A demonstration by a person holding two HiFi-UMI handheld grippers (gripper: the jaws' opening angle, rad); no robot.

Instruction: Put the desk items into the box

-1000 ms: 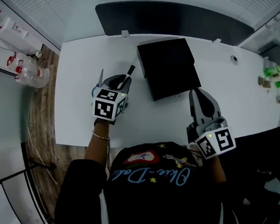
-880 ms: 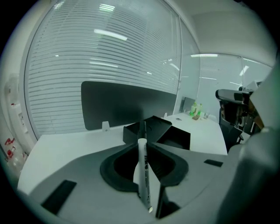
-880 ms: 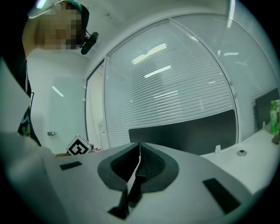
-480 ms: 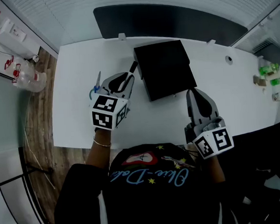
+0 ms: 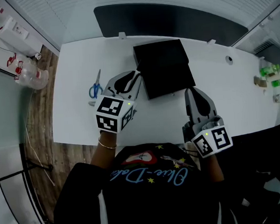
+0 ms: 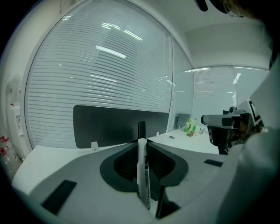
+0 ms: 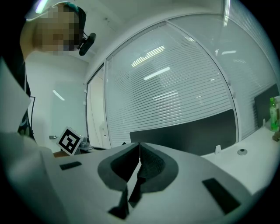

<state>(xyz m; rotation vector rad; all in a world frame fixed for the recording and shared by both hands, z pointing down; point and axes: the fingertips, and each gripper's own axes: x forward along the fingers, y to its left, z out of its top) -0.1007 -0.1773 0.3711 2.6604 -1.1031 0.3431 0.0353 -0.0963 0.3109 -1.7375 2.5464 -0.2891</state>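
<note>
A white marker (image 6: 142, 173) with a black cap (image 6: 141, 130) stands upright between the jaws of my left gripper (image 6: 142, 143), which is shut on it. In the head view the left gripper (image 5: 134, 78) is raised over the white desk (image 5: 74, 56), its tips at the near left corner of the black box (image 5: 165, 66). Blue-handled scissors (image 5: 96, 88) lie on the desk just left of it. My right gripper (image 5: 197, 100) hovers near the desk's front edge, right of the box's near corner; its jaws (image 7: 139, 146) are shut with nothing between them.
A dark partition (image 5: 171, 18) runs along the desk's far edge. Green bottles (image 5: 271, 71) stand at the far right, with a cable hole (image 5: 228, 59) nearby. Clear plastic bottles (image 5: 29, 73) lie on the wooden floor to the left.
My left gripper has carried the marker to the right, up to the box's corner, and the scissors now show fully on the desk. The right gripper has hardly moved.
</note>
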